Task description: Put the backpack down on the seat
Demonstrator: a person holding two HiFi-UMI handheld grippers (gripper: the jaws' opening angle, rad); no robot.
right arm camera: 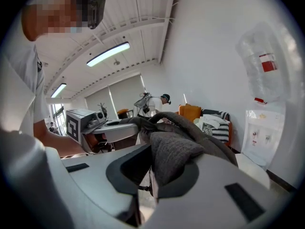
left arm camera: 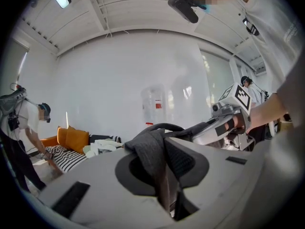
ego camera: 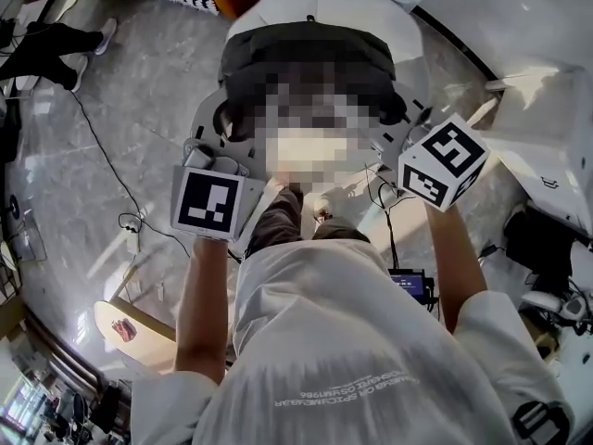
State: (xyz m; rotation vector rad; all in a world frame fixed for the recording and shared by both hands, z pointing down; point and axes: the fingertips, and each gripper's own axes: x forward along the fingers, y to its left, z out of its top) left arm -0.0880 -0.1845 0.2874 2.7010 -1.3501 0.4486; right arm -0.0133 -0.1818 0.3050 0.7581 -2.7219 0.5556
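Observation:
In the head view a dark grey backpack (ego camera: 306, 58) hangs between my two grippers, over a white rounded seat (ego camera: 324, 6); a mosaic patch hides its lower part. My left gripper (ego camera: 222, 126) holds it at the left and my right gripper (ego camera: 400, 111) at the right. The left gripper view has my left gripper (left arm camera: 164, 175) shut on a grey fabric strap (left arm camera: 151, 151) of the backpack. The right gripper view has my right gripper (right arm camera: 151, 175) shut on another thick grey strap (right arm camera: 176, 154). Each gripper also appears in the other's view.
Black cables (ego camera: 111, 170) run over the glossy stone floor at the left. White furniture (ego camera: 547, 156) stands at the right. A person (left arm camera: 24, 137) bends by an orange sofa (left arm camera: 71, 138) with striped cushions. A water dispenser (right arm camera: 264, 123) stands against the wall.

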